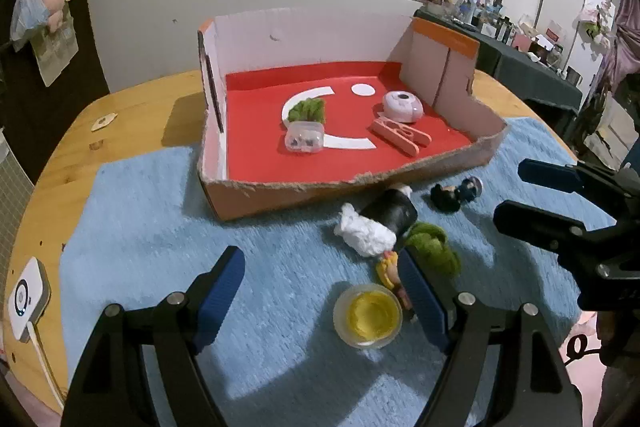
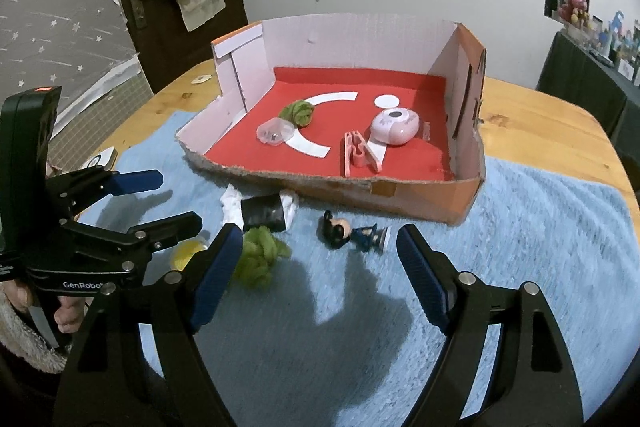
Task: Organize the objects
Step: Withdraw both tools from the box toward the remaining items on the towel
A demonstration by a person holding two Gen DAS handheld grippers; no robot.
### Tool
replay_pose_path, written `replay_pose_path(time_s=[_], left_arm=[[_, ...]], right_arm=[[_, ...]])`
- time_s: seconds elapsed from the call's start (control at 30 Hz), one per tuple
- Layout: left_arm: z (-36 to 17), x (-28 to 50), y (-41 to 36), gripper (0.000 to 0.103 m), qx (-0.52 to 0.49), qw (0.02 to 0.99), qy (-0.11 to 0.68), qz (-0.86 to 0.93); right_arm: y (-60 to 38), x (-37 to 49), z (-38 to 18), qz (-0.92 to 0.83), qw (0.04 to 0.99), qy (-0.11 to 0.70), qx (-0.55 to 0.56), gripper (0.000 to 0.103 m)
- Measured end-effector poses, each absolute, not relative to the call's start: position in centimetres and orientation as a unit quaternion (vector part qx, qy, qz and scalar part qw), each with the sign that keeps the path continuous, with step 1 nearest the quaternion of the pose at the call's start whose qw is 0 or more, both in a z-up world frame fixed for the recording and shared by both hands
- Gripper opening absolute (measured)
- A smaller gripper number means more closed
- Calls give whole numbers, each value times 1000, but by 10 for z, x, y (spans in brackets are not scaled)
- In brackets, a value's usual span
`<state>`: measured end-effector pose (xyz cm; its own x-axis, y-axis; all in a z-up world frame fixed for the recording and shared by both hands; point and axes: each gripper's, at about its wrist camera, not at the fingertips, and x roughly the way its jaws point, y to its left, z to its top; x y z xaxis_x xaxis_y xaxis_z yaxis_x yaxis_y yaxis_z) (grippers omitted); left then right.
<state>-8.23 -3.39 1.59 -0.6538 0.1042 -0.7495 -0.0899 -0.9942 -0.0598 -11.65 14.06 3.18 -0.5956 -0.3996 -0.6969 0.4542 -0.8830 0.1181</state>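
Two tools, both with jaws wide and nothing between the pads: left tool [image 1: 322,293], right tool [image 2: 318,273]. Landmark is the cardboard box [image 1: 280,193] on the blue mat [image 1: 160,227]; everything loose lies on the mat in front of the box's torn front wall. Nearest the left tool: yellow-filled cup [image 1: 367,315], farthest out from the box, with a small yellow figure [image 1: 389,269] just behind it, touching that tool's right finger. Next toward the box: green wool tuft [image 2: 258,259], right beside the right tool's left finger, then white crumpled paper [image 1: 366,233] against a black roll [image 1: 394,213] close to the box front. Dark-haired doll [image 2: 354,231] lies on its side in front of the box, ahead of the right tool's gap, likely its next pick. Inside the box, already sorted: another green tuft [image 1: 308,109], clear case [image 1: 304,141], pink clip [image 1: 402,137], pink round gadget [image 1: 402,105]. Risks: cluster is tight, so a closing finger could snag the wool or shove the small figure; doll is small and lying flat, easy to pinch off-centre and drop; the two tools are near each other and could clash; the box's front wall could catch a low carry.
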Motion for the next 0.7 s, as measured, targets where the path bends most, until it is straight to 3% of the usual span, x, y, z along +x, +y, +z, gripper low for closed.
replay_pose_path(time_s=[0.7], left_arm=[[-9, -62, -30, 81, -435, 69, -1, 898]], right_arm=[[142, -108, 19, -886, 241, 28, 395, 79]])
